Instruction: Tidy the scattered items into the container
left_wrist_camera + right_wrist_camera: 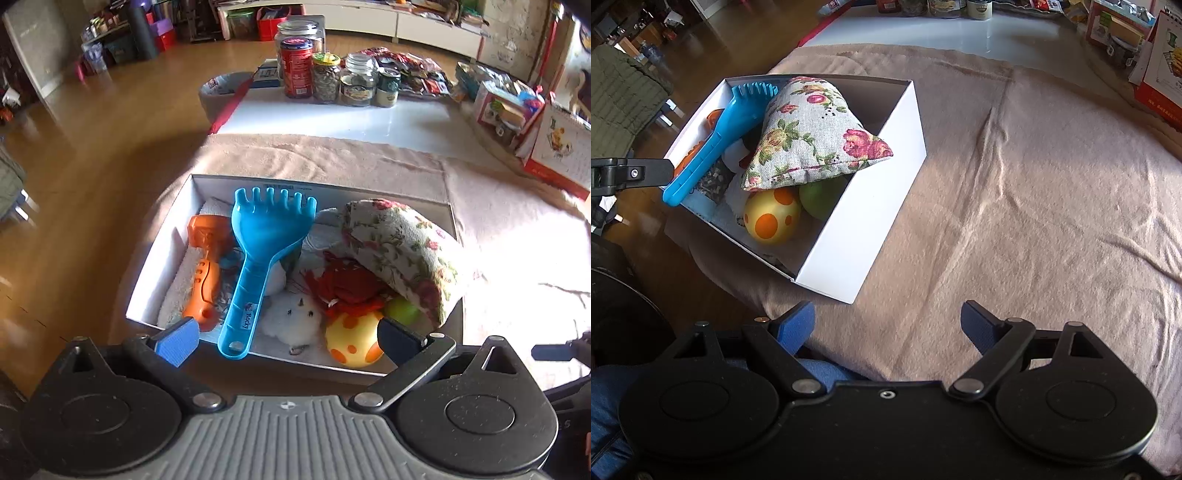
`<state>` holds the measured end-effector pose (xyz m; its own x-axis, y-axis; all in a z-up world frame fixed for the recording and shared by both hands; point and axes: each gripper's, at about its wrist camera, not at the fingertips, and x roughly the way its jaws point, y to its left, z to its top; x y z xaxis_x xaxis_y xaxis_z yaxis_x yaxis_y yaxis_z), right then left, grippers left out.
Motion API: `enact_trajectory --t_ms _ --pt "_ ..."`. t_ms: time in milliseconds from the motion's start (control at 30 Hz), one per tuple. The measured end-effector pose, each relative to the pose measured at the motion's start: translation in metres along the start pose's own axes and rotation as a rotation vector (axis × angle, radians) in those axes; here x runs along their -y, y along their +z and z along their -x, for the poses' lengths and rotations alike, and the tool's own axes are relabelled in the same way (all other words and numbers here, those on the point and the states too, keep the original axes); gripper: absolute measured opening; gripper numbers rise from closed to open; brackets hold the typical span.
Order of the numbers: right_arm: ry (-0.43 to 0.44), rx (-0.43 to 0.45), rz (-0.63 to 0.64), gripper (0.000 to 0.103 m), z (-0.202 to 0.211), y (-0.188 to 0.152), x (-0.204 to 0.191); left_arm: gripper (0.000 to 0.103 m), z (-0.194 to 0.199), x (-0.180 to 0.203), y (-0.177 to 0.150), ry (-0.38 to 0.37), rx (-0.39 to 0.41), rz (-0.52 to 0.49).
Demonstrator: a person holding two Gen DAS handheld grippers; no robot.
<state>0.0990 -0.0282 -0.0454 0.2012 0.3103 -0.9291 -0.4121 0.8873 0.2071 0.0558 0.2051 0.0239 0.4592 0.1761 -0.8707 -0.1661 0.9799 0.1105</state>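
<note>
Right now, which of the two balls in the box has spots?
The yellow ball, with orange spots, lies near the box's front corner. The green ball beside it is plain and sits partly under the floral cushion.

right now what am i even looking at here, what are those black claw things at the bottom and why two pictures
Those claws are hand-held grippers, one in each of a person's hands, each with a fisheye camera looking forward along its two fingers. So each picture comes from one gripper.

The left gripper looks down into a white box sitting on a pinkish blanket. Inside are a blue toy rake, an orange toy hammer, a white plush toy, a yellow egg with orange spots, a green ball, something red and stringy, and a floral cushion leaning over the box's edge.

The right gripper hovers over the blanket beside the box.

Both grippers are open and hold nothing.
</note>
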Motion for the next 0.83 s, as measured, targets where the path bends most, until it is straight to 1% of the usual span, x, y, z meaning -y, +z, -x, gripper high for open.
enact_trajectory --t_ms 100,233,367,433,567,667,700,767,833 --pt "0.0 0.001 0.004 0.083 -0.001 0.0 -0.001 0.102 -0.002 0.003 -0.001 0.004 -0.007 -0.015" --pt "-0.002 0.002 0.012 0.083 0.0 -0.001 -0.001 0.102 -0.007 0.003 -0.002 -0.021 -0.028 -0.01" --pt "-0.003 0.001 0.01 0.083 0.0 -0.001 -0.001 0.102 -0.009 0.007 -0.003 -0.037 -0.035 -0.027" --pt "-0.004 -0.001 0.007 0.083 -0.001 -0.001 0.0 0.102 -0.009 0.008 -0.003 -0.057 -0.037 -0.034" --pt "-0.004 -0.004 0.007 0.083 -0.002 -0.001 0.001 0.102 -0.009 0.013 -0.004 -0.06 -0.034 -0.052" --pt "-0.004 -0.008 0.01 0.083 -0.003 -0.002 0.001 0.102 -0.009 0.014 -0.005 -0.076 -0.023 -0.046" --pt "-0.004 -0.009 0.01 0.083 -0.003 -0.002 0.001 0.102 -0.008 0.014 -0.005 -0.074 -0.012 -0.043" --pt "-0.004 -0.012 0.011 0.083 -0.004 -0.002 0.001 0.102 -0.007 0.015 -0.006 -0.048 0.01 -0.048" --pt "-0.005 -0.013 0.01 0.083 -0.004 -0.002 0.001 0.102 -0.007 0.017 -0.005 -0.039 0.011 -0.057"
